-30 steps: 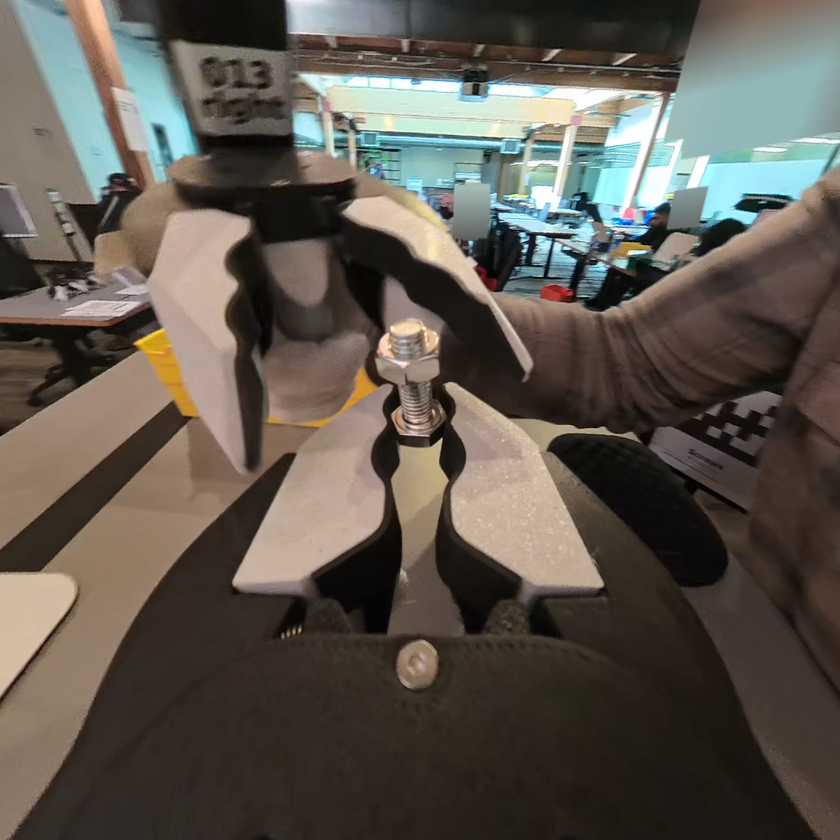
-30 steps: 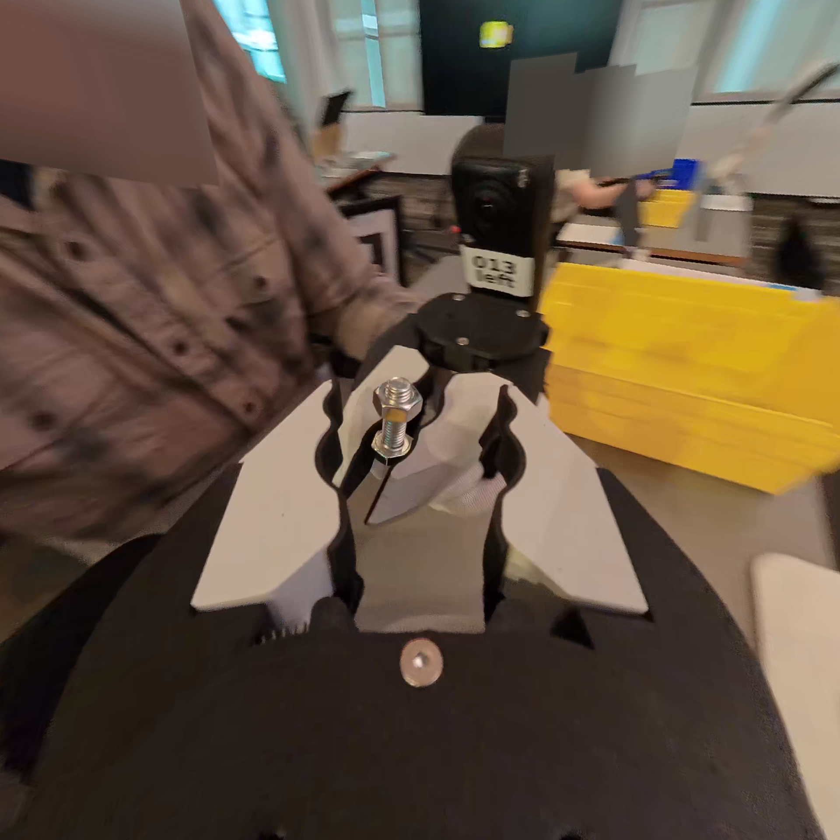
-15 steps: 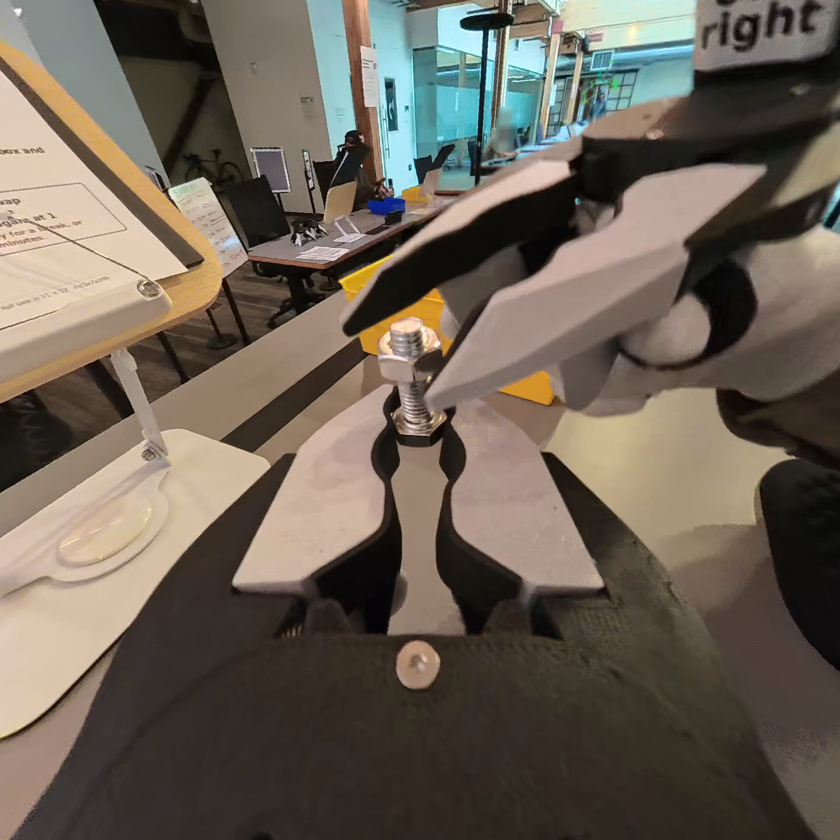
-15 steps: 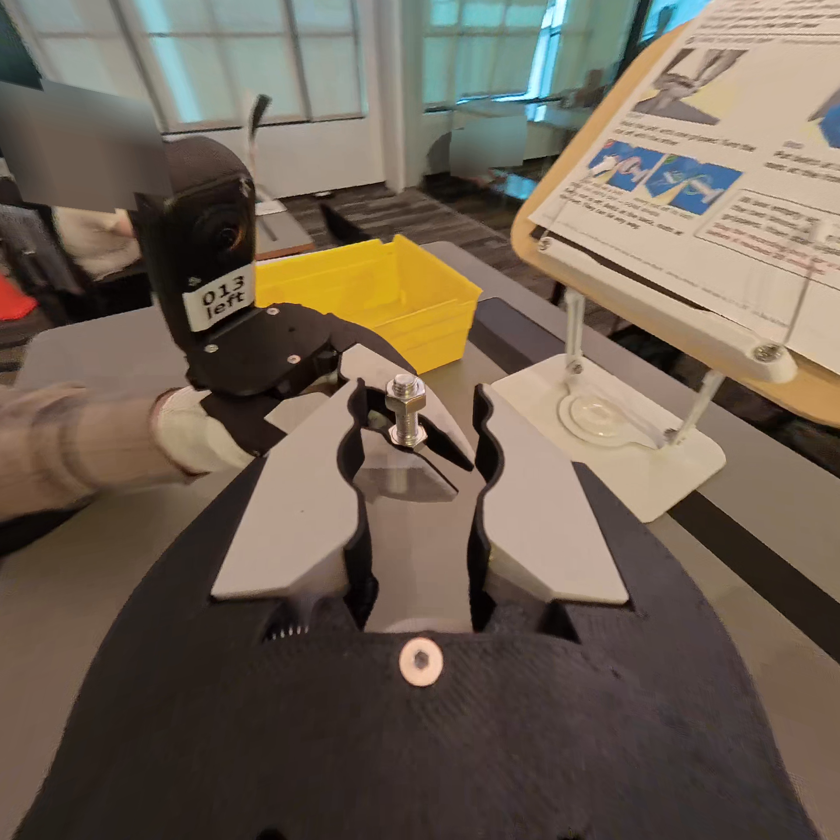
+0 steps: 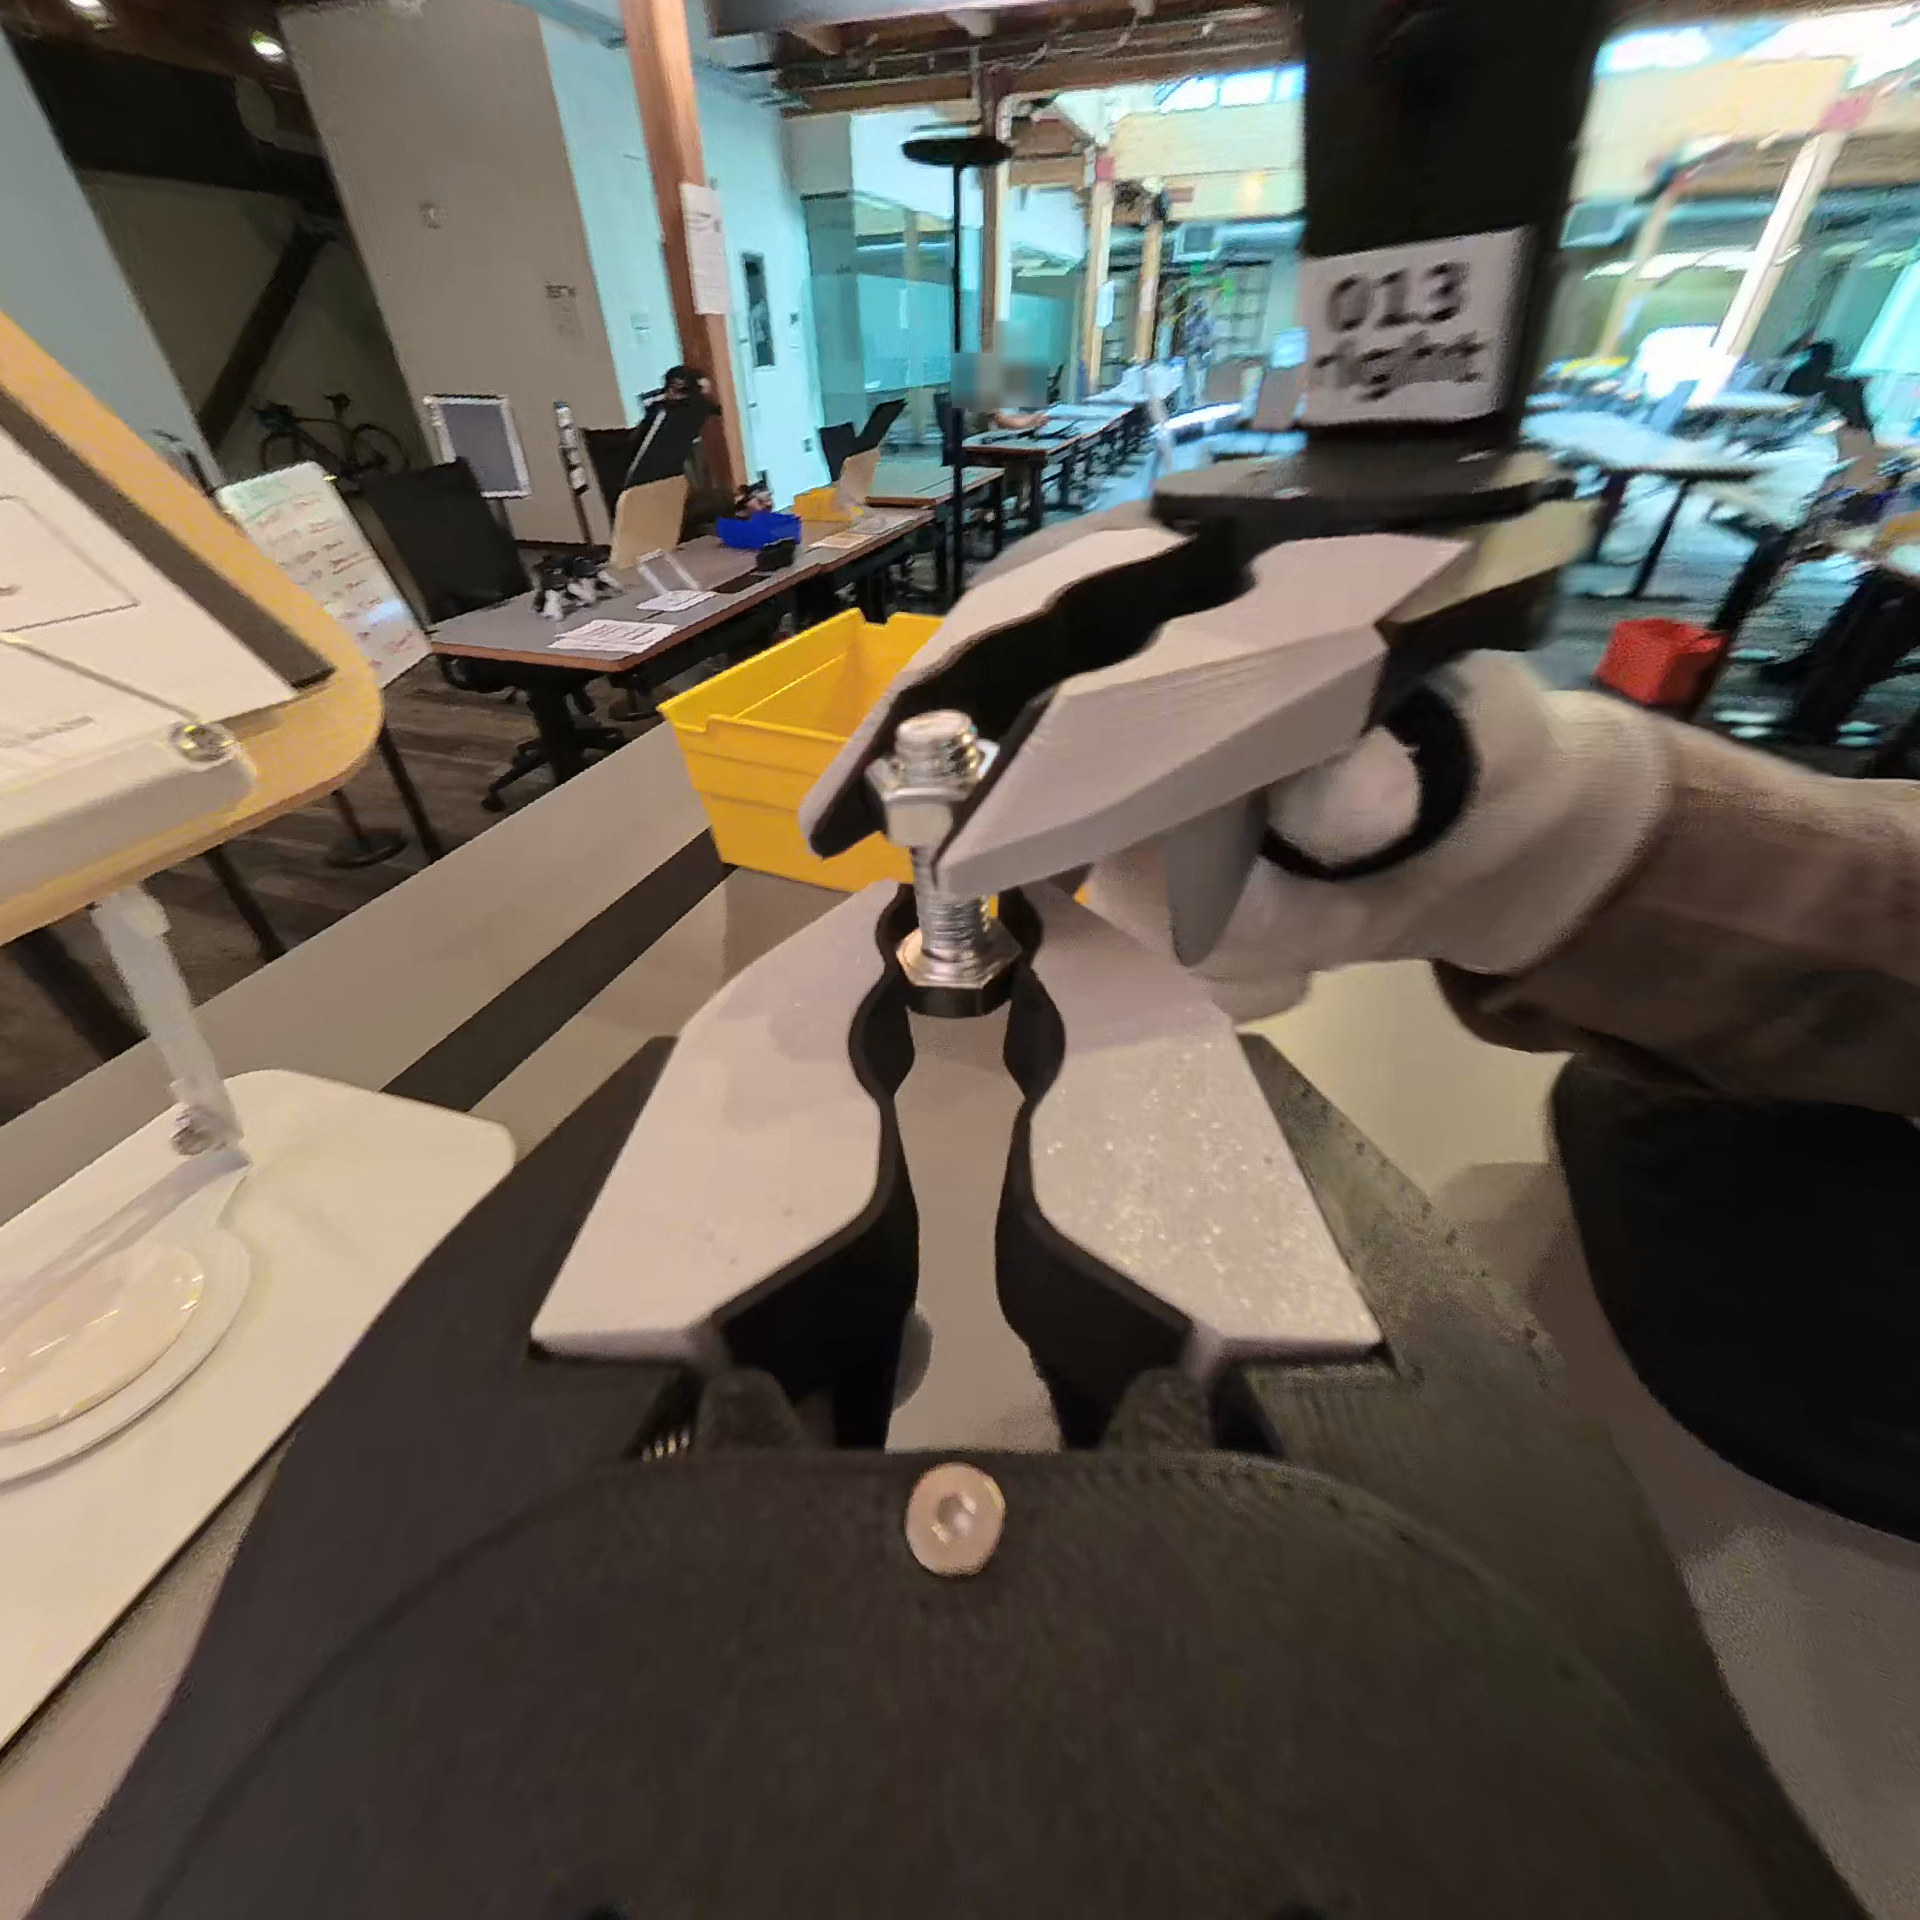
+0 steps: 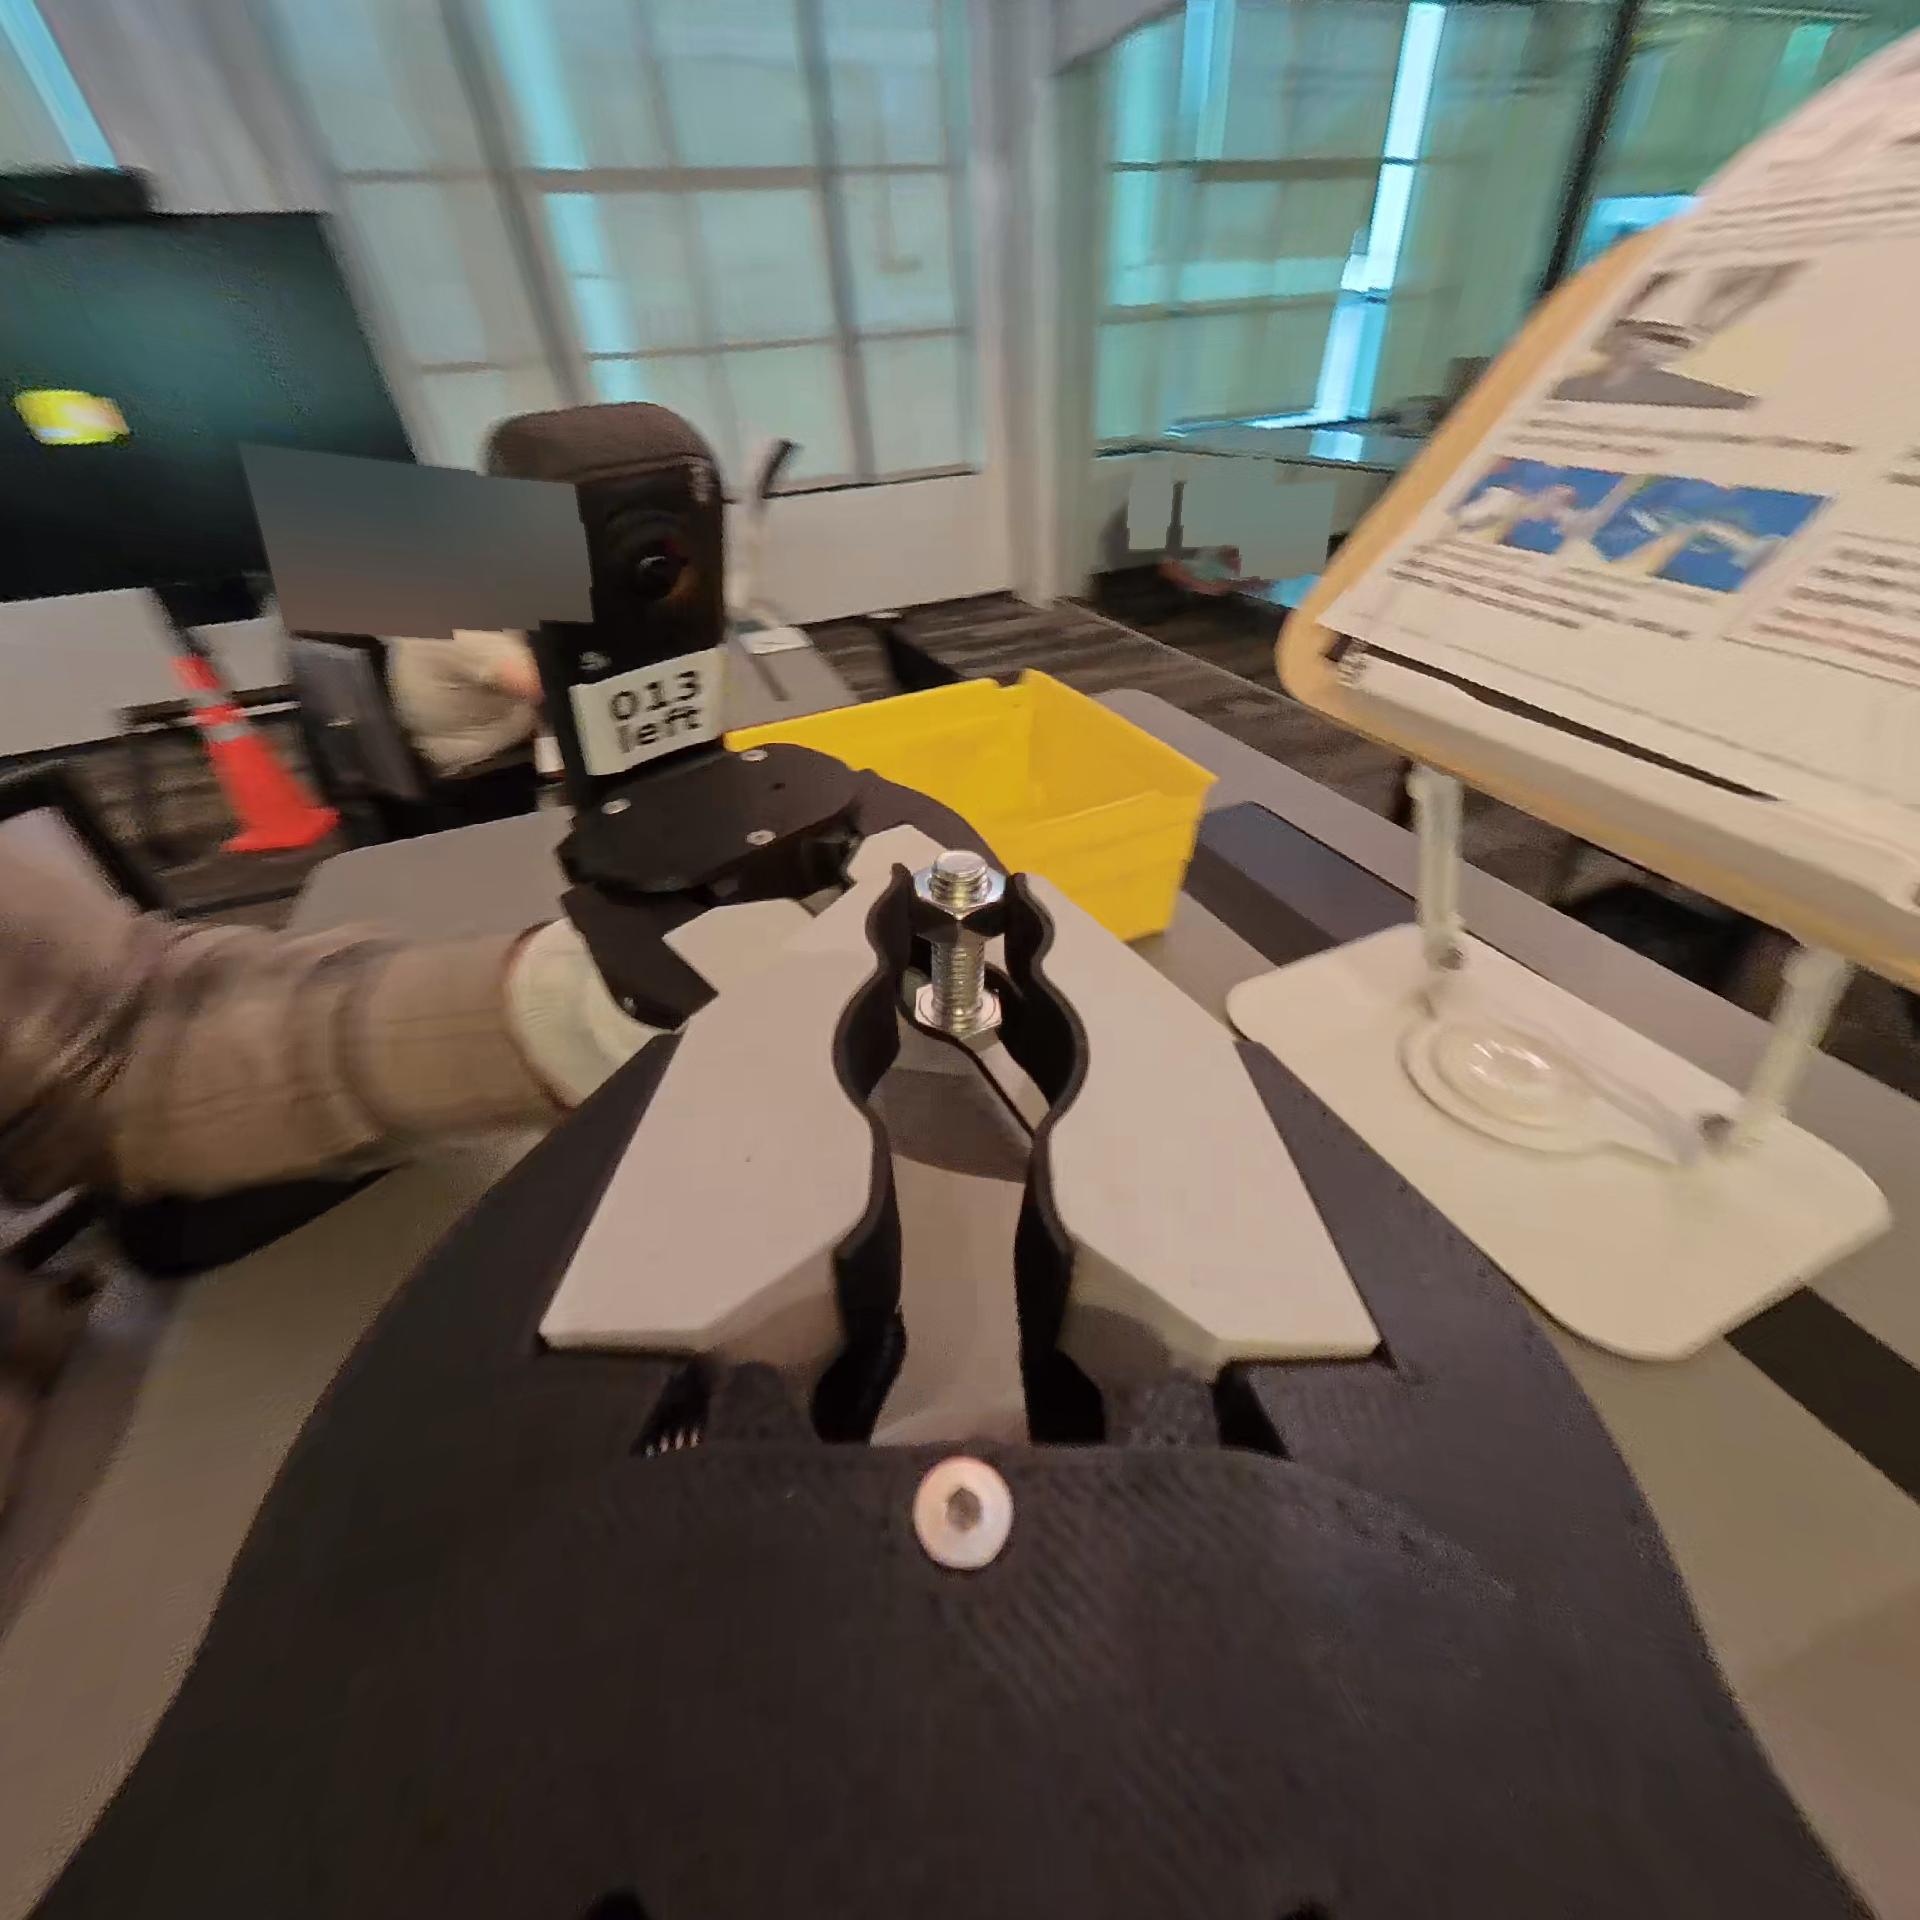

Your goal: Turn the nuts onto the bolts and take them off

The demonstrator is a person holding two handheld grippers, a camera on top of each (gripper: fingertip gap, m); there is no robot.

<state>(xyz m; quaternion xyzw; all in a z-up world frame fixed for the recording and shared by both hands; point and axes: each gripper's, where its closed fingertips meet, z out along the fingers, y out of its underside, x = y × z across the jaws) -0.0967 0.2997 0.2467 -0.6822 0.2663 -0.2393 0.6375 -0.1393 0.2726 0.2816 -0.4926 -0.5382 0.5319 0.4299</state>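
A silver bolt [image 5: 943,920] stands upright with its head clamped between the tips of my left gripper [image 5: 954,951], which is shut on it. A silver nut [image 5: 923,802] sits near the top of the thread. My right gripper [image 5: 894,831] reaches in from the right and its fingers close on the nut. In the right wrist view the right gripper [image 6: 956,894] grips the nut [image 6: 956,909] between its black pads. Below it, the bolt head [image 6: 958,1016] sits in the left gripper [image 6: 961,1034], which comes in from the left, held by a gloved hand.
A yellow bin [image 5: 774,748] stands on the grey table behind the bolt; it also shows in the right wrist view [image 6: 1049,800]. A paper stand with a white base [image 5: 156,1247] is at the left, and on the right in the right wrist view [image 6: 1558,1143]. The left gripper's tips are roughly 5 cm from the right gripper's.
My right gripper was open near the bolt and has swung round and closed on the nut. My left gripper has kept hold of the bolt head throughout.
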